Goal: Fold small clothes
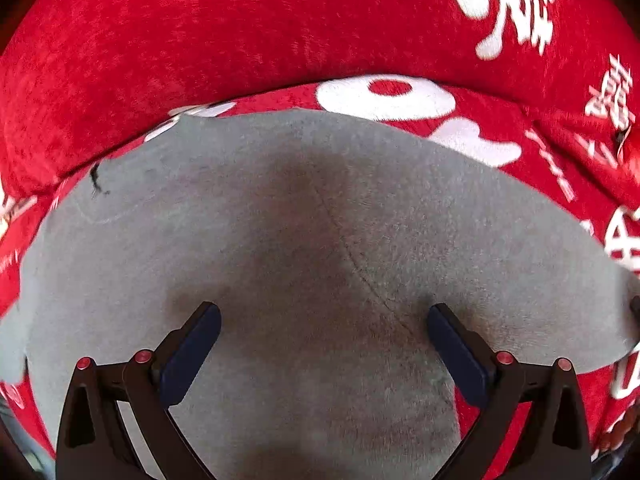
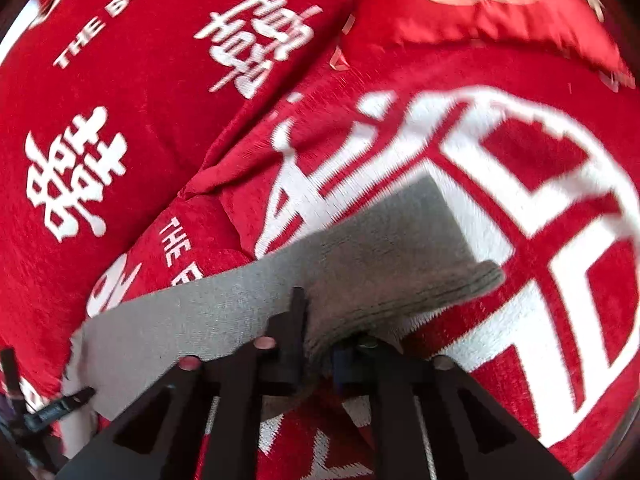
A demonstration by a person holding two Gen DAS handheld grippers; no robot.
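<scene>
A grey, soft fabric garment [image 1: 320, 240] lies spread on a red plush cover with white printed characters [image 1: 200, 40], which looks like a cushion or sofa surface. In the left wrist view the garment fills most of the picture, and a thin curved seam runs across its middle. The left claw [image 1: 324, 332] hangs over the grey cloth with its two dark blue pads [image 1: 192, 352] wide apart; nothing is between them, and I cannot tell if the tips touch the fabric.

In the right wrist view the right claw [image 2: 310, 320] is closed, and it pinches the edge of the same grey garment [image 2: 380, 248]. From this grip one part of the cloth goes to the left, flat, and another part lifts to the right with a thicker, ribbed hem [image 2: 476, 280]. Under it is the red cover with a big white round sign [image 2: 540, 200]. At the far left of this view a black tip [image 2: 76, 396] touches the corner of the cloth.
</scene>
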